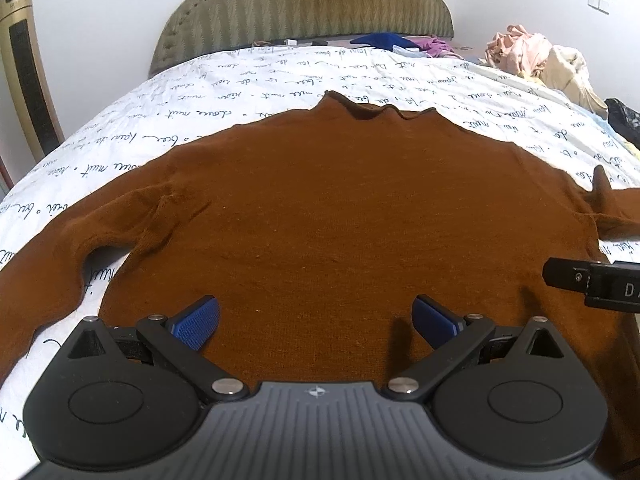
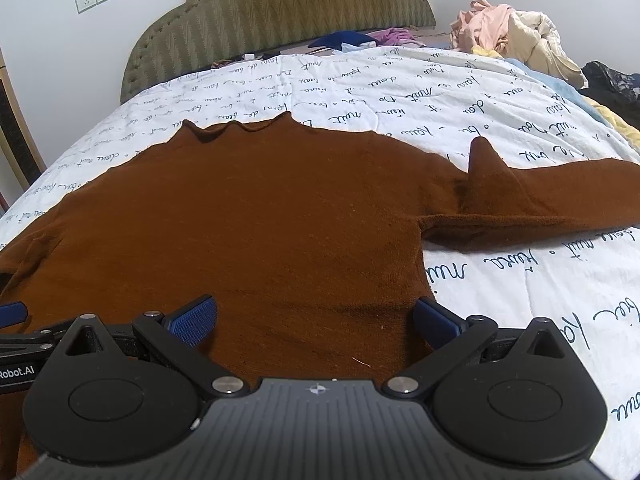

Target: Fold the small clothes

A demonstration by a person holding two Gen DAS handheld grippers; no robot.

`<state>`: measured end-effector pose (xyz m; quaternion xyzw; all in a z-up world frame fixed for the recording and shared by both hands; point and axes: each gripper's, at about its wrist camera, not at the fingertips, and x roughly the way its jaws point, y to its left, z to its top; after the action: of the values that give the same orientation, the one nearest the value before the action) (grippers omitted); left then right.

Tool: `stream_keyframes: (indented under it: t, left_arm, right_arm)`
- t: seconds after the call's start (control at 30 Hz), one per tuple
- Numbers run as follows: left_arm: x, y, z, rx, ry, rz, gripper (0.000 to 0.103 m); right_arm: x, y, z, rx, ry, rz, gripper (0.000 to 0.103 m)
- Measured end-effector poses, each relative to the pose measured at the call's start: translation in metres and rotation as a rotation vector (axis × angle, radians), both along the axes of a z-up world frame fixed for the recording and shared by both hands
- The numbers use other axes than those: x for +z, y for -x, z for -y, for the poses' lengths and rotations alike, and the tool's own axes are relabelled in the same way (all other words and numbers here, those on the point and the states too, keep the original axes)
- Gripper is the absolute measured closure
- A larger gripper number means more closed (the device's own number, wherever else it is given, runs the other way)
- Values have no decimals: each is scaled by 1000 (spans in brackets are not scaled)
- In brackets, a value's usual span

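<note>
While the left wrist camera looks along its two fingers, the left gripper (image 1: 316, 322) stands wide apart over the lower part of a brown sweater (image 1: 340, 216), and it holds nothing. The blue pads (image 1: 196, 322) point up toward 12 o'clock. The sweater lies flat on a white bedspread (image 1: 248, 76) printed with dark handwriting, its collar (image 1: 376, 110) at 12 o'clock and one sleeve (image 1: 52, 256) running out toward 9 o'clock. The other sleeve goes out of the picture at 3 o'clock, where a small peak of cloth (image 1: 600, 180) stands up. At 3 o'clock, a little lower, a black part of the right gripper (image 1: 592, 282) comes in from the edge. A green headboard (image 1: 304, 4) stands at 12 o'clock, and a pile of light clothes (image 1: 536, 58) lies at about 2 o'clock.

From the right wrist camera, the right gripper (image 2: 316, 322) is also wide apart and holds nothing. Its left pad (image 2: 194, 322) is over the brown cloth, and its right pad (image 2: 436, 322) is just at the side edge of the sweater (image 2: 260, 220). The collar (image 2: 240, 128) is at about 11 o'clock. One sleeve (image 2: 560, 196) stretches to 3 o'clock across the bedspread (image 2: 520, 288), with the cloth peak (image 2: 482, 156) near the shoulder. At 9 o'clock a part of the left gripper (image 2: 16, 332) shows at the edge. The headboard (image 2: 280, 12) is at 12 o'clock and the clothes pile (image 2: 516, 32) at 2 o'clock.
</note>
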<state>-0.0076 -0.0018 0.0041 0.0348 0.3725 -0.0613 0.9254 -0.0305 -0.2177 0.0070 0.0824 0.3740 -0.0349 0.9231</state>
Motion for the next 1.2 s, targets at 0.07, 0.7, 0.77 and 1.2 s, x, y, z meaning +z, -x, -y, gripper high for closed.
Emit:
stream_keyframes:
  t: [0.07,0.7,0.77,1.2]
  left_arm:
    - [0,1,1,12,-15,23,0]
    - [3,6,12,-15,-65,71,0]
    - [3,6,11,-13,-55,67,0]
    - [1,5,15,-27,-54,58,0]
  right_arm:
    - [0,0,0,0,0,0,0]
    - [-3,0,5,-21,21,-1,0]
    - [-3,0,5,-24,28,1,0]
    - [-5,0,11,-36,34,-1,0]
